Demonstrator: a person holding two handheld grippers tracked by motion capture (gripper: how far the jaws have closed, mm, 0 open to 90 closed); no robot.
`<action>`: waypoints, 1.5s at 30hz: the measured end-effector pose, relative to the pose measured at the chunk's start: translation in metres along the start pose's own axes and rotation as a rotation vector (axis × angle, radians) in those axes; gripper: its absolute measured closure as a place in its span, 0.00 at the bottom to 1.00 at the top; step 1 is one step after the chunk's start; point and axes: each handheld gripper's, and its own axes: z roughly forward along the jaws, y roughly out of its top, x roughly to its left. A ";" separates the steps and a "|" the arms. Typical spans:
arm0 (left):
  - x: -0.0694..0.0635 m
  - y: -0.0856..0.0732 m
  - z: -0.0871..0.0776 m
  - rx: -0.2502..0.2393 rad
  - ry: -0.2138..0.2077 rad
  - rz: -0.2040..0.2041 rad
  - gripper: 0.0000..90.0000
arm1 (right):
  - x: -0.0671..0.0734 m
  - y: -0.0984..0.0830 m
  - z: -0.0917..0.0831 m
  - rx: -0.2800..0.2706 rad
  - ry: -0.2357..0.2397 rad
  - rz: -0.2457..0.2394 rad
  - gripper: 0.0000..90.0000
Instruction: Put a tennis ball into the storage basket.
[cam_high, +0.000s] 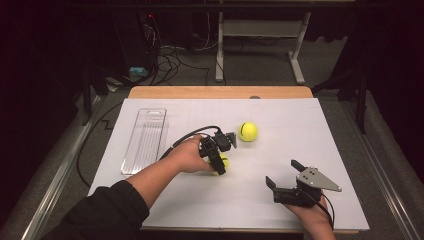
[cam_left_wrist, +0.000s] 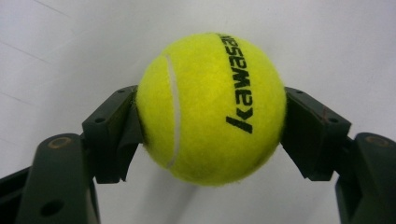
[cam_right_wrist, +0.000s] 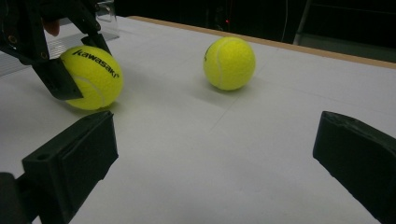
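A yellow tennis ball (cam_left_wrist: 210, 107) with black lettering rests on the white sheet, and my left gripper (cam_left_wrist: 210, 135) is shut on it, one pad on each side. From above, that ball (cam_high: 223, 163) peeks out under the left gripper (cam_high: 218, 164) near the middle of the sheet. In the right gripper view the same held ball (cam_right_wrist: 93, 77) sits at far left. A second tennis ball (cam_high: 247, 131) lies free farther back, also the loose ball (cam_right_wrist: 229, 63). My right gripper (cam_high: 283, 173) stands open near the front right, its jaws (cam_right_wrist: 215, 158) wide apart with nothing between them.
A clear plastic tray (cam_high: 145, 141) lies lengthwise on the left part of the white sheet (cam_high: 300, 130). The wooden table edge (cam_high: 220, 92) runs along the back. Beyond it are table legs and cables on the floor.
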 end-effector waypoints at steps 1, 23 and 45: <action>0.000 0.000 -0.001 -0.002 0.003 0.001 0.30 | 0.000 0.000 0.000 0.000 0.000 -0.002 0.00; 0.002 -0.013 -0.021 0.007 -0.017 -0.007 0.30 | 0.001 0.000 0.001 0.007 0.001 -0.005 0.00; 0.017 -0.038 -0.048 0.000 -0.029 -0.046 0.30 | 0.001 -0.001 0.001 0.010 -0.001 -0.011 0.00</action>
